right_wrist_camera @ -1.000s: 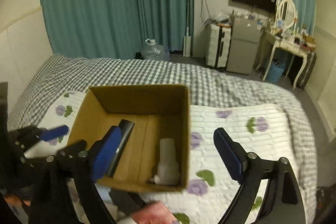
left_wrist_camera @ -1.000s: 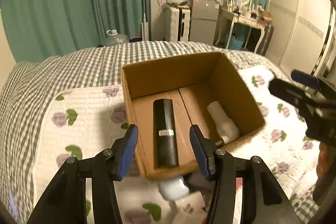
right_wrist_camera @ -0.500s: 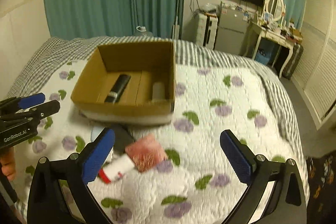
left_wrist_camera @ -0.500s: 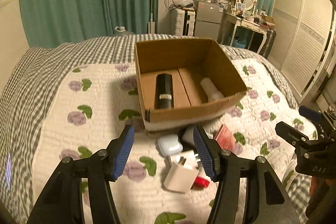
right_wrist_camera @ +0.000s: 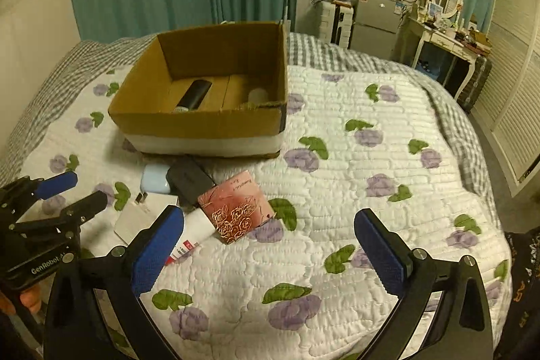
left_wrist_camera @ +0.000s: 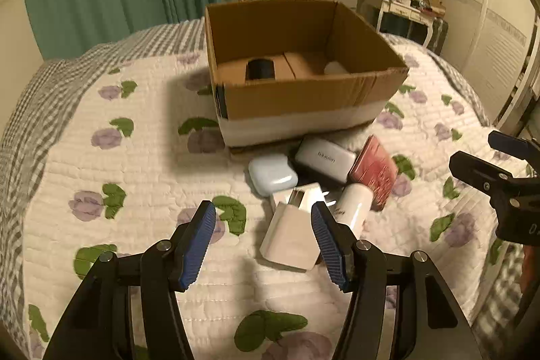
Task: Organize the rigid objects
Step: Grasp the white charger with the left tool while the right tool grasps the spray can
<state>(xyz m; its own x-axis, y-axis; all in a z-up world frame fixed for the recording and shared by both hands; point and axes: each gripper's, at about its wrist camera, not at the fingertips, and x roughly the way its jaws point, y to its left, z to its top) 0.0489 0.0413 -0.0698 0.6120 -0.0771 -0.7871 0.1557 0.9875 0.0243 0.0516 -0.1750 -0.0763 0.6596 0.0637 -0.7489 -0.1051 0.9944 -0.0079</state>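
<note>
1. My left gripper (left_wrist_camera: 263, 237) hangs over the quilted bed (left_wrist_camera: 135, 177) with its jaws wide and nothing between the pads; a white charger block (left_wrist_camera: 290, 238) lies just beyond them, at about 1 o'clock.
2. My right gripper (right_wrist_camera: 270, 245) has its jaws spread as wide as they go, empty, over bare quilt.
3. The cardboard box (left_wrist_camera: 297, 97) sits on the bed at 12 o'clock in the left view and 11 o'clock in the right view. Inside it lie a black cylinder (right_wrist_camera: 194, 95) on the left and a white bottle (right_wrist_camera: 258, 95) on the right.
4. The loose pile lies in front of the box, touching one another: a pale blue case (left_wrist_camera: 273, 174), a white power bank (left_wrist_camera: 324, 157) resting on a dark object, a red embossed card case (right_wrist_camera: 236, 211), and a white tube (right_wrist_camera: 195, 233) with a red label.
5. In the right view the pile sits at 10 o'clock from my jaws; the white tube is just beside the left pad.
</note>
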